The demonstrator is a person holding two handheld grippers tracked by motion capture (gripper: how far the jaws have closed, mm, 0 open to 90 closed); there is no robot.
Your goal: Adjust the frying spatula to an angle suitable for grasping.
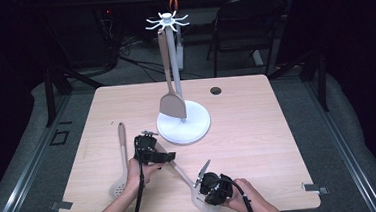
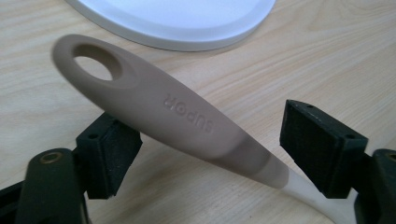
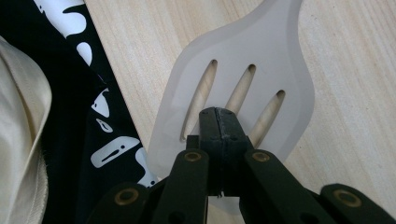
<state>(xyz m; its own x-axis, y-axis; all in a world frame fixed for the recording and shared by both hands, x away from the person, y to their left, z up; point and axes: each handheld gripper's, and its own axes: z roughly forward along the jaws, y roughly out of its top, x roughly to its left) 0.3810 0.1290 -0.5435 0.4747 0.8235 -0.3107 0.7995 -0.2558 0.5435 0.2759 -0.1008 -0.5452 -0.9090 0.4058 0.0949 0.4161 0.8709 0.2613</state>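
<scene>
A slotted spatula (image 1: pixel 183 174) lies on the wooden table (image 1: pixel 258 131), taupe handle toward the stand, pale blade toward the person. My left gripper (image 1: pixel 158 149) straddles the handle (image 2: pixel 177 112) just below its hanging hole. In the left gripper view my left gripper (image 2: pixel 215 149) is open: the handle rests against the left pad (image 2: pixel 109 154), and the right pad (image 2: pixel 317 149) stands clear of it. My right gripper (image 1: pixel 208 195) is near the front edge. Its jaws are shut together, tips down over the three-slot blade (image 3: pixel 243 60), with nothing seen between them (image 3: pixel 219 116).
A white utensil stand (image 1: pixel 183 122) with a ring of hooks (image 1: pixel 167 21) stands mid-table, a taupe solid turner (image 1: pixel 171 104) hanging from it. A perforated spoon (image 1: pixel 119 161) lies left of my left hand. The stand's base rim (image 2: pixel 187 37) is just beyond the handle.
</scene>
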